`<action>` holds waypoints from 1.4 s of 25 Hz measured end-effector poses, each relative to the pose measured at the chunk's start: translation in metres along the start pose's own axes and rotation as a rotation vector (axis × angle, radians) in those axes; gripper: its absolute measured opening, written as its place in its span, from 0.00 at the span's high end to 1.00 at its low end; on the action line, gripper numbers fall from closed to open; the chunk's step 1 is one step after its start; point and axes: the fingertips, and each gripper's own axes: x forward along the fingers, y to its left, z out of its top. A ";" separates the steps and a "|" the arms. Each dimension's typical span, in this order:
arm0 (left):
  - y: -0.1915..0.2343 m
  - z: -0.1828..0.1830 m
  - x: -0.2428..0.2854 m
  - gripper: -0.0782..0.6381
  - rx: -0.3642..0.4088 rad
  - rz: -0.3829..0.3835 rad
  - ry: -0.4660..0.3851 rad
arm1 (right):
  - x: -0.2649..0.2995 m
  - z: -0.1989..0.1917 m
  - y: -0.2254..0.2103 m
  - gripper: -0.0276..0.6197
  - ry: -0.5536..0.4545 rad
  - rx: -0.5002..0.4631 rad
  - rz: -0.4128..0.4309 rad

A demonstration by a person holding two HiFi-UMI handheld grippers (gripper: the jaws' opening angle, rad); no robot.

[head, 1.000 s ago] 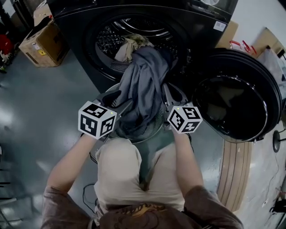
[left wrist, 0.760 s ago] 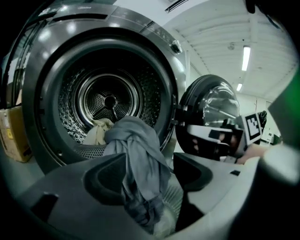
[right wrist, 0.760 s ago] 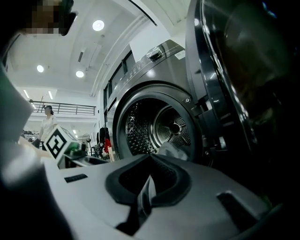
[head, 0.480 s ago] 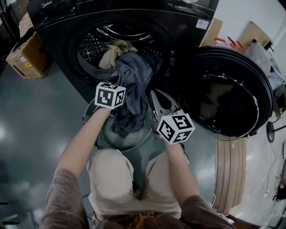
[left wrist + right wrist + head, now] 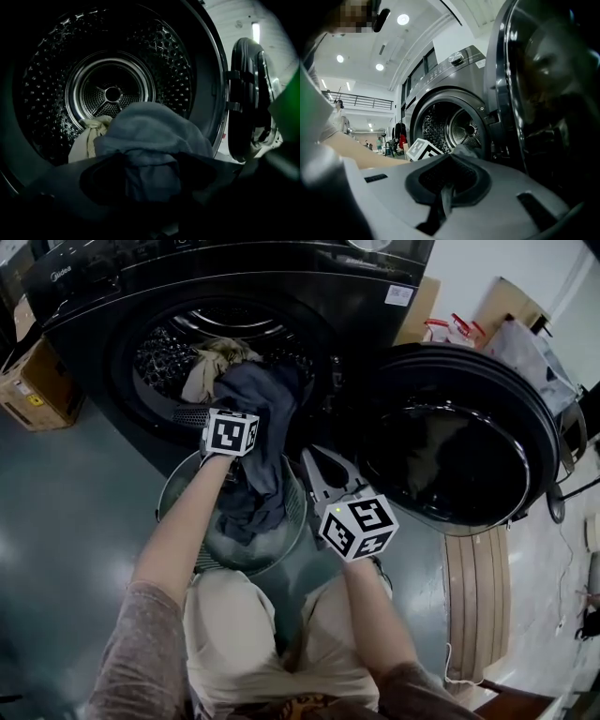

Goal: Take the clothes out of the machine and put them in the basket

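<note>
Your left gripper (image 5: pixel 145 180) has swung from the basket (image 5: pixel 176 491) up to the mouth of the machine (image 5: pixel 112 296). Its jaws have just been spreading, and the grey garment (image 5: pixel 258 451) lies loose between them, draping from drum to basket. Your right gripper (image 5: pixel 443 199) pinches a thin fold of it. The left pads are lost in shadow.

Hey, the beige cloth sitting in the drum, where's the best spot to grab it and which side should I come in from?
Pinch the bunched ridge at the top of the beige cloth, where its folds stand up. Probably come in from the left of the drum mouth: the grey garment humps over the lip on its right and covers that side.
</note>
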 end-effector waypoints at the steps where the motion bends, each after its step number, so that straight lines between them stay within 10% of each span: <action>1: 0.001 0.000 0.001 0.37 0.004 0.001 0.004 | 0.001 -0.001 -0.001 0.96 0.002 -0.001 -0.001; 8: -0.007 -0.003 -0.021 0.77 -0.045 -0.066 0.031 | 0.007 -0.006 0.002 0.96 0.010 -0.005 0.004; 18: -0.046 -0.029 -0.138 0.78 -0.045 -0.220 0.032 | 0.021 -0.013 -0.006 0.96 -0.001 0.025 0.001; 31: -0.061 -0.067 -0.237 0.77 -0.078 -0.225 0.080 | 0.027 -0.025 -0.007 0.96 0.024 0.028 0.031; 35: -0.058 -0.068 -0.240 0.58 -0.069 -0.199 0.083 | 0.026 -0.025 0.000 0.96 0.029 0.028 0.042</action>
